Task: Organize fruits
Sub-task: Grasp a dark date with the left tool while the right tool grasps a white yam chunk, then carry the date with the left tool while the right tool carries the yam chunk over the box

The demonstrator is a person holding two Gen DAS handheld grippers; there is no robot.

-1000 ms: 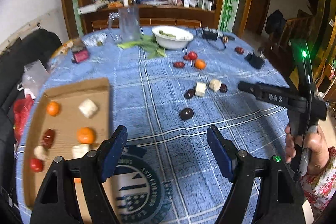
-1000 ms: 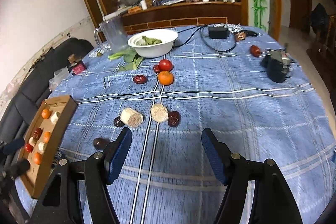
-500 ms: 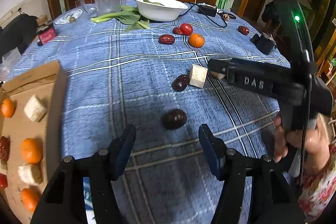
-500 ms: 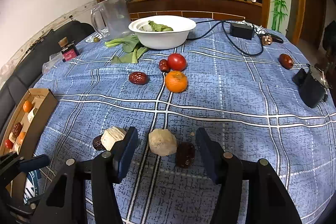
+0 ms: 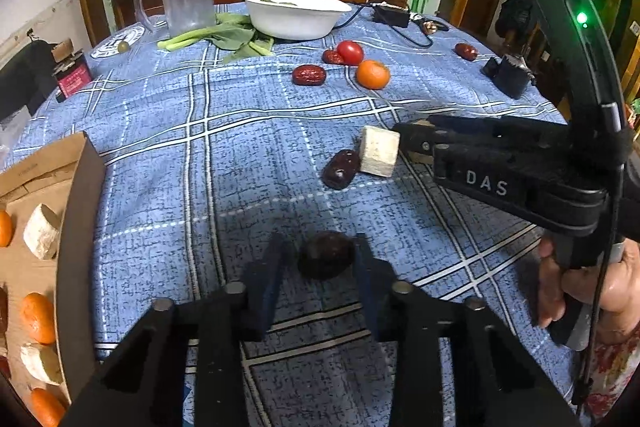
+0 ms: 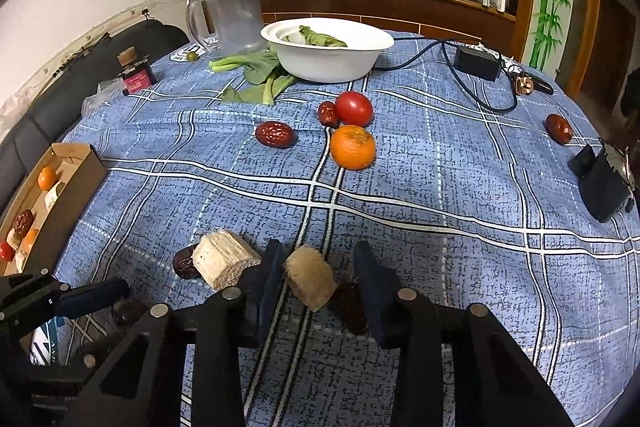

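My left gripper (image 5: 320,247) is shut on a dark date (image 5: 326,261) that rests on the blue checked cloth. My right gripper (image 6: 319,255) is low over the cloth and its jaws are closing. Between them lie a pale round chunk (image 6: 310,277) and a dark date (image 6: 352,307); the left pad touches the chunk, the right pad stands by the date. Left of it lie a pale cube (image 6: 224,263) and another date (image 6: 184,263). A cardboard box (image 5: 76,227) at the left holds oranges, pale chunks and dates.
Farther back lie an orange (image 6: 353,147), a tomato (image 6: 354,109) and red dates (image 6: 275,134). Behind them are a white bowl (image 6: 326,49), greens (image 6: 260,75), a clear pitcher (image 6: 232,15), a black adapter with cable (image 6: 478,61) and a black object (image 6: 604,183) at the right edge.
Both grippers came down and forward to the cloth while narrowing. The left one closed on the dark date. The right one came around the pale round chunk.
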